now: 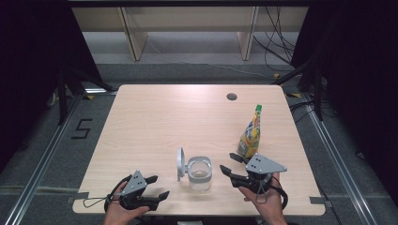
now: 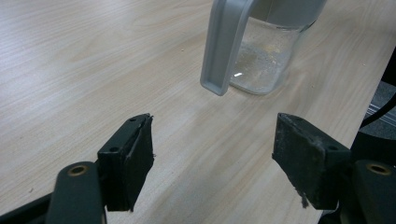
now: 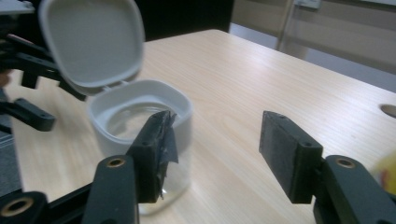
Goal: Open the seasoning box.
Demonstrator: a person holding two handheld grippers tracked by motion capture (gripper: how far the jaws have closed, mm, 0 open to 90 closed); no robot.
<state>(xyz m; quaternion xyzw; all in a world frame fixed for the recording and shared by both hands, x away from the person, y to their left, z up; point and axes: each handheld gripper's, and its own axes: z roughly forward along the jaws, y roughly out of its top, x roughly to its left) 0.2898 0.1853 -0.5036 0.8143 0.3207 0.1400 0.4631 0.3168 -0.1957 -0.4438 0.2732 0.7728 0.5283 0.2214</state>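
Note:
A clear jar (image 1: 199, 172) with a grey rim stands near the table's front edge, its hinged lid (image 1: 180, 164) flipped up on the left side. My left gripper (image 1: 158, 186) lies left of it, open and holding nothing. In the left gripper view the open jaws (image 2: 212, 135) frame bare wood, with the jar (image 2: 266, 60) and its lid (image 2: 224, 46) ahead. My right gripper (image 1: 227, 162) sits just right of the jar, open. In the right gripper view, the right gripper (image 3: 217, 128) has its left jaw in front of the jar (image 3: 140, 102), under the raised lid (image 3: 91, 42).
A yellow pouch (image 1: 251, 133) with a green cap stands upright behind the right gripper. A round cable hole (image 1: 231, 96) is set in the far part of the wooden table (image 1: 164, 117). Black curtains flank the table, and shelving legs and cables lie beyond it.

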